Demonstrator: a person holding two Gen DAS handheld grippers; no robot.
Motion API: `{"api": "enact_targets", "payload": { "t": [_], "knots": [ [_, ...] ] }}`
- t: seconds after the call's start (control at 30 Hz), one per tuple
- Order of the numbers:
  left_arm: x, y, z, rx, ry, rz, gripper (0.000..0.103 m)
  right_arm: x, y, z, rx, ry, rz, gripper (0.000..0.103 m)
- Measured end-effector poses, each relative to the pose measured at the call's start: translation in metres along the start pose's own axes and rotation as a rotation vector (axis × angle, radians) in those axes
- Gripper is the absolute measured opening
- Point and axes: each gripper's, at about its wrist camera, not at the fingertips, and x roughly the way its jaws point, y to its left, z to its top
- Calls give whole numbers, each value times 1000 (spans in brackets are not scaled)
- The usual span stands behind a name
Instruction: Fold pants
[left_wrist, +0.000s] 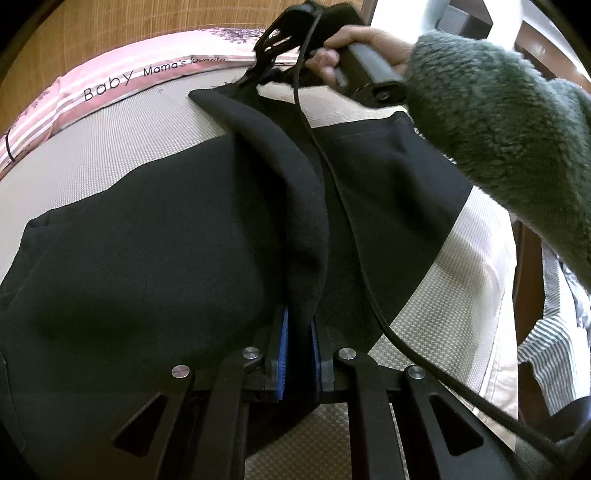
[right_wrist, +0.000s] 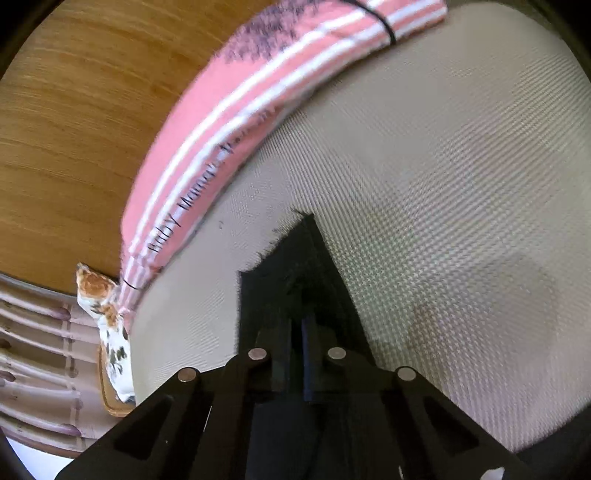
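Black pants (left_wrist: 147, 240) lie spread on the bed's woven mat (left_wrist: 110, 147), leg ends toward the far edge by the pink striped pillow (left_wrist: 92, 85). Your left claw (left_wrist: 297, 354) pinches a raised ridge of cloth at the near end. Your right claw (right_wrist: 299, 332) is pressed together on the far hem corner. Step looks like gripping for the lengthwise fold; next, lift both ends together, evenly. Both hands pitch steeply downward, green fuzzy sleeve (left_wrist: 498, 110) reaching across.

Beige woven mattress (left_wrist: 110, 147), pink striped pillow (right_wrist: 221, 122), wood-grain headboard (right_wrist: 66, 129).
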Motion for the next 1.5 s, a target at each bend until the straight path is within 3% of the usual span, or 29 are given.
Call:
{"api": "enact_targets", "payload": {
  "t": [0.23,0.37,0.5,0.63,0.77,0.93,1.07,1.2,1.5],
  "knots": [
    [0,-7,1,26,4,34,12,-115,-15,-14,25,-183,57,4],
    [-2,-15,3,66,-6,71,12,-191,-60,-55,85,-281,22,4],
    [-2,-27,4,138,-11,123,12,-231,-114,-115,163,-336,-57,4],
    [5,-38,0,210,1,174,12,-230,-172,-160,282,-316,-139,4],
    [5,-44,-2,275,3,212,12,-215,-201,-173,328,-291,-197,4],
    [4,-45,-1,296,12,217,12,-225,-182,-181,278,-345,-196,4],
    [2,-48,-3,321,5,211,12,-237,-170,-193,221,-364,-251,3],
    [-1,-48,-6,333,2,185,12,-229,-182,-205,229,-337,-311,3],
    [4,-50,-12,353,-2,186,12,-214,-199,-212,255,-309,-351,1]
  ]
}}
